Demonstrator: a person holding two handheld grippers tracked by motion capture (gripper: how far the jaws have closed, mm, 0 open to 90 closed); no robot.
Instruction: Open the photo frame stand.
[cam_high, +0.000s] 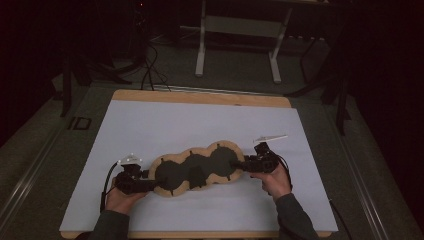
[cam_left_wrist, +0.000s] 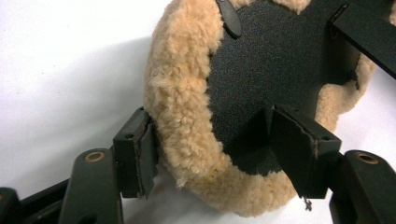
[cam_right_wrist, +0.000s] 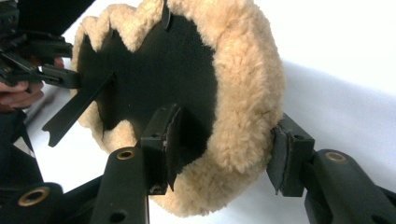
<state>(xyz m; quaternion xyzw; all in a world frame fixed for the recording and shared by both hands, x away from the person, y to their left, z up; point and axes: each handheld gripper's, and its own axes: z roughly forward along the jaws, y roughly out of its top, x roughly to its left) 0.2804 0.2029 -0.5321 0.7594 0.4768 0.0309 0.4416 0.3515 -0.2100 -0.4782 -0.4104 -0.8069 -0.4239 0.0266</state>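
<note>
The fluffy tan pad (cam_high: 197, 170) (black in the middle) lies on the white table (cam_high: 200, 120); the left gripper (cam_left_wrist: 210, 154) pinches one fuzzy end; the right gripper (cam_right_wrist: 224, 154) pinches the other.

Left gripper (cam_left_wrist: 219, 151) and right gripper (cam_right_wrist: 224, 151): matte black angular jaws, each arm carrying a brass-coloured rivet eyelet behind its rectangular fingertip pad. A grey three-cornered plate sits atop each body, and a black cable trails rearward. Both forearms wear dark grey sleeves.
</note>
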